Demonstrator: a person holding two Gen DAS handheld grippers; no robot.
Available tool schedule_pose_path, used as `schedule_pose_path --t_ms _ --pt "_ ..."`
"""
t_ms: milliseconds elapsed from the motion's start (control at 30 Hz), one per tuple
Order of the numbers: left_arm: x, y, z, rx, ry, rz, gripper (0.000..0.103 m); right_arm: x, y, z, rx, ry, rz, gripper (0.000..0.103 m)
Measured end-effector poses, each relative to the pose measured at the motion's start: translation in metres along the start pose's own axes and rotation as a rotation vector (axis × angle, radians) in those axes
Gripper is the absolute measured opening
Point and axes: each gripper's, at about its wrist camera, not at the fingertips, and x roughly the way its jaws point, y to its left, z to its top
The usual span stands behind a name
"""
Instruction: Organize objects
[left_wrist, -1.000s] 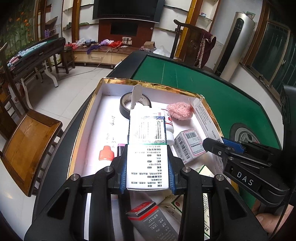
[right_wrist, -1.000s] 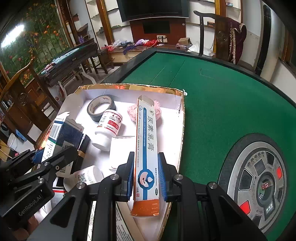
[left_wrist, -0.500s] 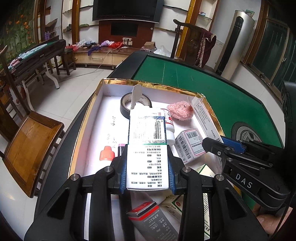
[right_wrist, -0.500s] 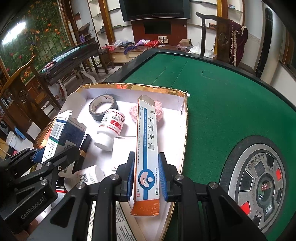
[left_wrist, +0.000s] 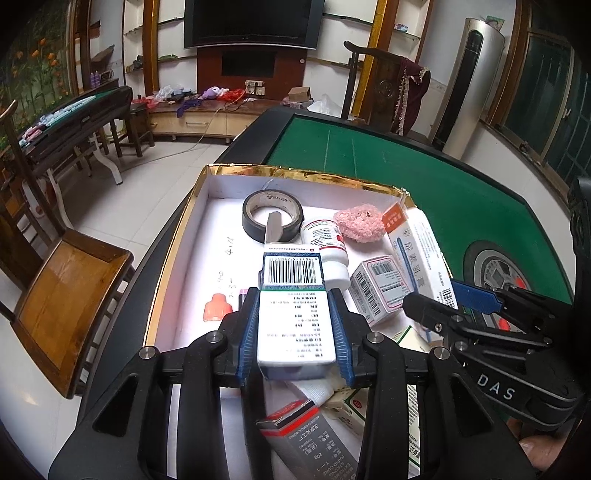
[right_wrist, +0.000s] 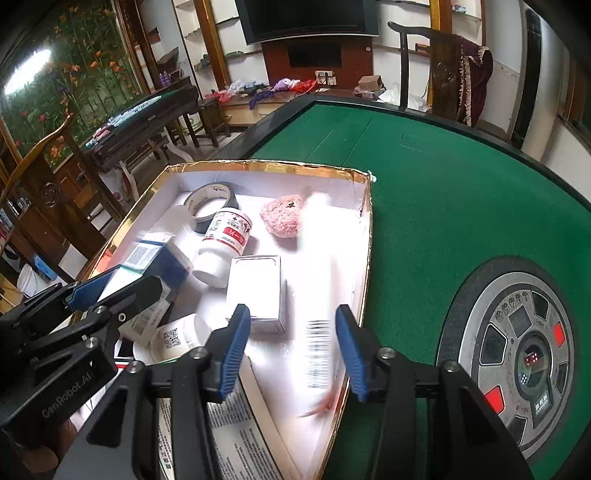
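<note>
Released since 0.5 s ago, the long carton (right_wrist: 317, 295) is blurred lengthwise between the right gripper's (right_wrist: 293, 347) spread jaws; the left gripper (left_wrist: 295, 332) is kept clamped on the medicine box (left_wrist: 294, 314) at frame centre.

A living room is being shown: a dark television (left_wrist: 254, 23) is being mounted on a white wall (left_wrist: 332, 48), a wooden chair (left_wrist: 70, 295) is being stood on pale floor tiles (left_wrist: 140, 192), and a floral mural (right_wrist: 85, 74) is being lit by daylight.

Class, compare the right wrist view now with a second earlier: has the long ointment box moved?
Yes. The long ointment box has left the open right gripper and lies blurred against the right wall of the gold-rimmed box, beside the pink puff.
</note>
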Motion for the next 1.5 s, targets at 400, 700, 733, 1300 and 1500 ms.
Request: schedule_pose_path --t_ms 400,700,733,1300,1500 --pt "-0.009 0.001 0.001 -0.001 -0.035 -0.007 0.053 -0.009 -0.002 -0.004 0.01 -0.014 0.004 0.05" --pt "-0.02 0.002 0.002 -0.014 -0.076 -0.026 0.065 -0.04 -0.002 -0.019 0.011 -0.084 -0.013 0.063" --pt "-0.021 0.002 0.002 -0.013 -0.079 -0.029 0.065 -0.045 -0.002 -0.022 0.008 -0.099 -0.007 0.067" --pt "-0.057 -0.008 -0.01 0.012 -0.27 0.159 0.066 -0.105 0.01 -0.085 -0.107 -0.295 0.011 0.103" --pt "-0.072 -0.018 -0.022 0.02 -0.296 0.19 0.076 -0.128 0.007 -0.099 -0.111 -0.339 0.039 0.103"
